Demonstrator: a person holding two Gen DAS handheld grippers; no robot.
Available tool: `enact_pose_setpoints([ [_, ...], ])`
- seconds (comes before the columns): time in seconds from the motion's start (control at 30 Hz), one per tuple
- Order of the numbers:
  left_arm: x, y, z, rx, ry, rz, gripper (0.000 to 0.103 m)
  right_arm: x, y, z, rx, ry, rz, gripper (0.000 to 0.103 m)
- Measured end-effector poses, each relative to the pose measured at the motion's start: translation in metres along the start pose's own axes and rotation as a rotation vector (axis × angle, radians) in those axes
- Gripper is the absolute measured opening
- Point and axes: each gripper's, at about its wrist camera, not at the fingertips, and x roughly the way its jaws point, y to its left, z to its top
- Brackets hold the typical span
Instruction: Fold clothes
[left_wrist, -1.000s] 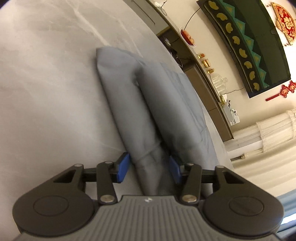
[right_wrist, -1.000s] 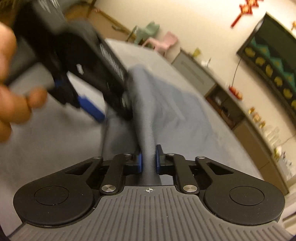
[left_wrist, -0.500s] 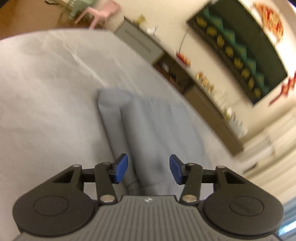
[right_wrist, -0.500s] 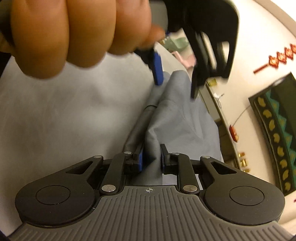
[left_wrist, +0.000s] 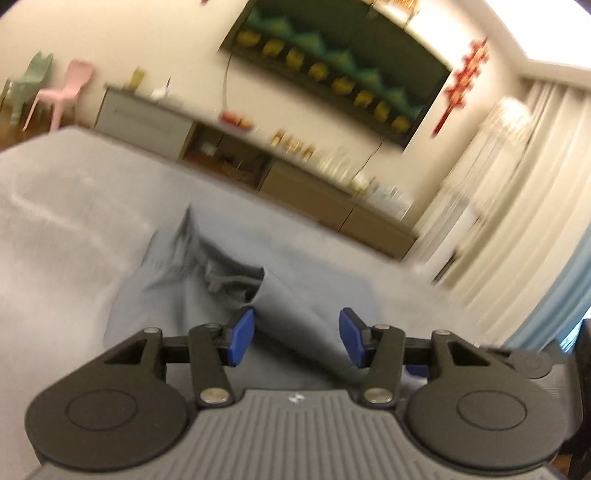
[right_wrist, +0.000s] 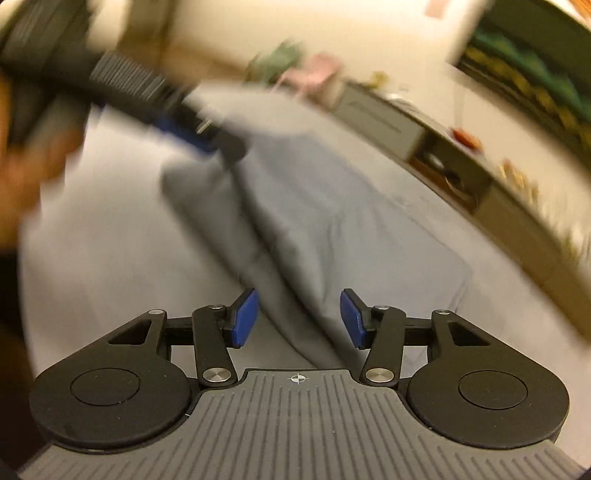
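- We see the left tool (left_wrist: 297, 334) with its blue pads (left_wrist: 242, 335) spread wide and nothing between them, poised just above the grey garment (left_wrist: 192, 295).
- The right tool (right_wrist: 299, 319) stands equally wide; its blue pads (right_wrist: 245, 318) straddle a thick fold of the garment (right_wrist: 332, 229) without pinching it.
- The garment lies folded on the pale grey worktop (left_wrist: 55, 221). From the left wrist view it is a long rumpled bundle with a dark pocket-like opening near its middle; from the right wrist view, a flat panel with a raised ridge along its left side.
- In the right wrist view, the left tool (right_wrist: 192, 129) appears blurred at the upper left, over the garment's far end, gripped by a hand (right_wrist: 22, 170).
- Behind the worktop, a low sideboard (left_wrist: 314, 184) along the wall carries small items too blurred for us to name; a dark patterned panel (left_wrist: 340, 62) hangs above it.
- A pink chair (left_wrist: 68, 92) and a green chair (left_wrist: 26, 85) stand at far left, pale curtains (left_wrist: 517, 221) at right.
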Motion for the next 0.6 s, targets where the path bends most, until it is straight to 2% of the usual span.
enact_pose_setpoints([
  [0.1,-0.007,0.002,0.006,-0.035,-0.097,0.0,0.05,0.011,-0.037,-0.002,0.227,-0.051,0.018,0.042],
  [0.13,-0.014,0.005,0.007,-0.062,-0.146,-0.005,0.05,0.02,-0.047,-0.005,0.278,-0.047,0.013,0.037],
  [0.2,-0.02,0.004,0.012,-0.086,-0.213,-0.011,0.054,0.042,-0.058,-0.016,0.348,0.007,-0.001,0.036],
  [0.23,-0.017,0.005,0.015,-0.077,-0.197,-0.004,0.055,0.053,-0.056,-0.027,0.374,0.046,0.0,0.035],
  [0.27,-0.008,0.006,0.016,-0.073,-0.139,0.0,0.055,0.057,-0.048,-0.04,0.379,0.066,-0.005,0.033],
  [0.3,0.002,0.007,0.016,-0.07,-0.076,0.006,0.055,0.059,-0.041,-0.048,0.364,0.055,-0.016,0.033],
  [0.4,0.048,0.018,0.005,-0.103,0.178,0.06,0.054,0.06,-0.038,-0.05,0.358,0.039,-0.022,0.033],
  [0.43,0.057,0.022,0.002,-0.109,0.218,0.091,0.051,0.062,-0.04,-0.049,0.356,0.045,-0.016,0.032],
  [0.47,0.065,0.026,0.0,-0.113,0.252,0.117,0.049,0.061,-0.039,-0.048,0.353,0.05,-0.012,0.032],
  [0.6,0.066,0.027,-0.002,-0.1,0.264,0.139,0.04,0.054,-0.037,-0.057,0.368,0.048,-0.002,0.032],
])
